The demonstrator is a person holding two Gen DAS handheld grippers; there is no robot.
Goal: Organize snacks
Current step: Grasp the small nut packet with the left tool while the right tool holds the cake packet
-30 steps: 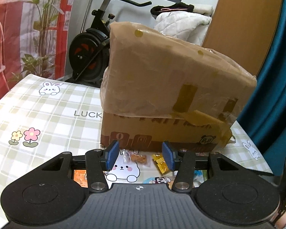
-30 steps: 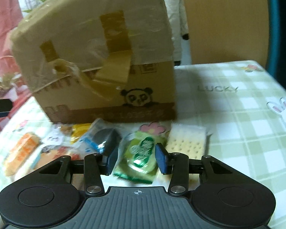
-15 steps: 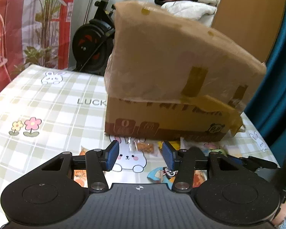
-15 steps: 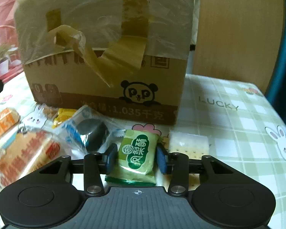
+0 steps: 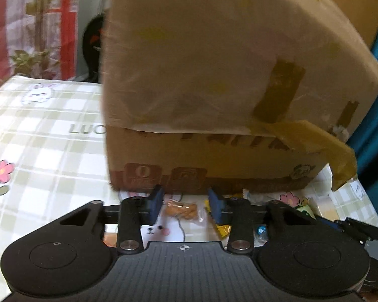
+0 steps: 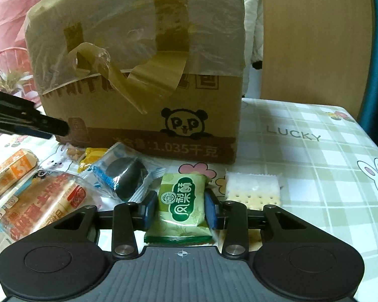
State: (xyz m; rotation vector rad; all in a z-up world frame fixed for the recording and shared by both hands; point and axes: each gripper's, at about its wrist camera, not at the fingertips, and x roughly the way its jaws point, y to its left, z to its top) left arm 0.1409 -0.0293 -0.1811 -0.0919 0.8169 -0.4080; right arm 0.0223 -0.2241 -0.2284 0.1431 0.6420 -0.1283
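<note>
Here we see a table covered in a green-and-white checked cloth [image 6: 315, 156] printed with rabbits, flowers and the word LUCKY. On it stands a brown cardboard box [image 6: 143, 75] with a panda logo, its upper half wrapped in clear plastic and strips of peeling brown tape.

In the right wrist view, the right gripper [image 6: 181, 210] holds a small green snack packet [image 6: 181, 201] with white lettering: its 2 blue pads press against the packet's sides, and the jaws stand narrow and are closing on it. The packet sits in front of the box. Just to its right lies a clear-wrapped stack of pale crackers [image 6: 252, 191]. To its left lie a dark round cookie in a clear and blue wrapper [image 6: 126, 178], a small yellow packet [image 6: 92, 157], and 2 orange-and-white bread packets [image 6: 37, 201].

In the left wrist view, which is blurred, the left gripper [image 5: 186, 205] points at the foot of the box. Its jaws are fairly narrow and closing. Between its blue pads we see a small clear packet of orange snacks [image 5: 181, 209] lying on the cloth, but the pads do not touch it.

At the left edge of the right wrist view, a black part of the left gripper reaches in beside the box.
</note>
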